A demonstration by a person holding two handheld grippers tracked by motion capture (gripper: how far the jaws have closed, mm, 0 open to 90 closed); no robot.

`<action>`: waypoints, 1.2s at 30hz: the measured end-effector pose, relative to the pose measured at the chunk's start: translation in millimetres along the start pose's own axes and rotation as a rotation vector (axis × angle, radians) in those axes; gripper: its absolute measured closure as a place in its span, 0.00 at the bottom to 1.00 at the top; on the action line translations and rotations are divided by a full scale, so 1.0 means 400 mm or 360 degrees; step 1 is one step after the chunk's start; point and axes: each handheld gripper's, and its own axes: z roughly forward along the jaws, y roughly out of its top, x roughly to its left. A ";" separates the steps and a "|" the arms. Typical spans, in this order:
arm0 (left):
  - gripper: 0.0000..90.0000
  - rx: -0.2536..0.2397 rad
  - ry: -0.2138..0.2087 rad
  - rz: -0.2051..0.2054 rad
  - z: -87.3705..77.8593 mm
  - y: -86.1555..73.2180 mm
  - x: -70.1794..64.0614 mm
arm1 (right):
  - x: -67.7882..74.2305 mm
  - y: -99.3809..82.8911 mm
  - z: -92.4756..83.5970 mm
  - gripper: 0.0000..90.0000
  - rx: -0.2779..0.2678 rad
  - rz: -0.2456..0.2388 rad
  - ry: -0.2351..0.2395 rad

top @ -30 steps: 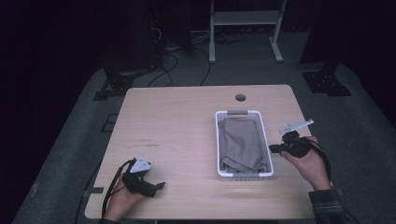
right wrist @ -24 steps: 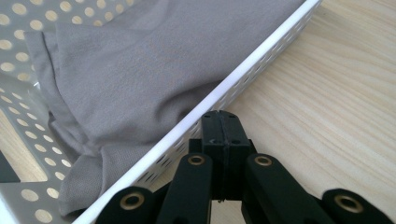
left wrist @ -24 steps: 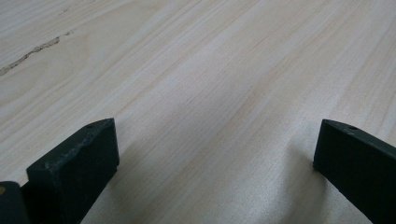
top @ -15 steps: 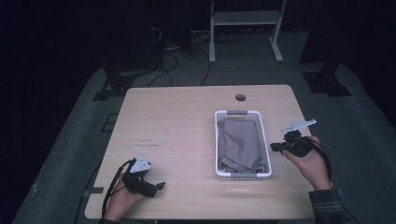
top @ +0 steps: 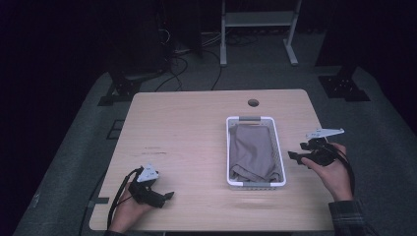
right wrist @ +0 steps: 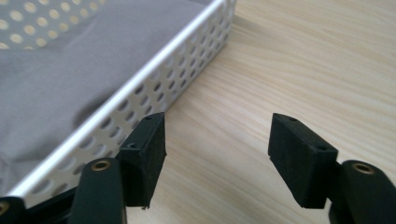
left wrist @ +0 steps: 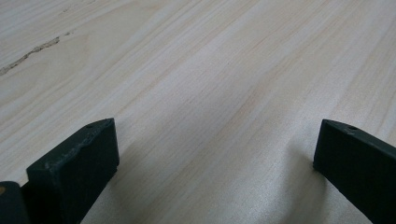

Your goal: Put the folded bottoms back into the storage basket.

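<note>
Light wooden table with a round cable hole near its far edge. Right of centre sits a white perforated basket, grey cloth crumpled inside. On the dark floor beyond: a white metal stand, tangled cables, black stand feet far left.

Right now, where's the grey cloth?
In the high view the cloth lies inside the white basket on the table's right half, just left of the right gripper.

Cloth in basket on table right half; left tool near front-left corner; right tool just beside basket.
</note>
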 end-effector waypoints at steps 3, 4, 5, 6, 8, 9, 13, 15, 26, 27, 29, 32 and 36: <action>0.00 0.0001 -0.0001 0.0001 0.000 0.000 0.000 | -0.013 -0.019 0.007 0.35 0.0015 0.0032 -0.0029; 0.00 0.0001 -0.0001 0.0002 0.000 0.000 0.000 | -0.023 -0.033 0.014 0.34 0.0022 0.0058 -0.0047; 0.00 0.0001 -0.0001 0.0001 0.000 0.000 0.000 | -0.023 -0.033 0.014 0.34 0.0022 0.0058 -0.0047; 0.00 0.0000 -0.0001 0.0001 0.000 0.000 0.000 | -0.028 -0.038 0.017 0.34 0.0026 0.0071 -0.0054; 0.00 0.0000 -0.0001 0.0001 0.000 0.000 0.000 | -0.037 -0.045 0.023 0.32 0.0049 0.0095 -0.0066; 0.00 0.0000 -0.0001 0.0001 0.000 0.000 0.000 | -0.044 -0.053 0.030 0.33 0.0034 0.0116 -0.0078; 0.00 0.0000 -0.0001 0.0001 0.000 0.000 0.000 | -0.051 -0.067 0.049 0.32 0.0062 0.0125 -0.0128; 0.00 0.0000 -0.0001 0.0001 0.000 0.000 0.000 | -0.054 -0.072 0.062 0.32 0.0072 0.0118 -0.0156; 0.00 0.0000 -0.0001 0.0000 0.000 0.000 0.000 | -0.069 -0.103 0.100 0.21 0.0033 0.0160 -0.0183; 0.00 0.0000 -0.0001 0.0001 0.000 0.000 0.000 | -0.070 -0.106 0.102 0.19 0.0015 0.0166 -0.0186; 0.00 0.0001 -0.0001 0.0001 0.000 0.000 0.000 | -0.069 -0.114 0.105 0.18 -0.0026 0.0165 -0.0193; 0.00 0.0000 -0.0001 0.0001 0.000 0.000 0.000 | -0.069 -0.114 0.104 0.18 -0.0027 0.0163 -0.0190; 0.00 0.0000 -0.0001 0.0001 0.000 0.000 0.000 | -0.070 -0.119 0.107 0.16 -0.0054 0.0160 -0.0188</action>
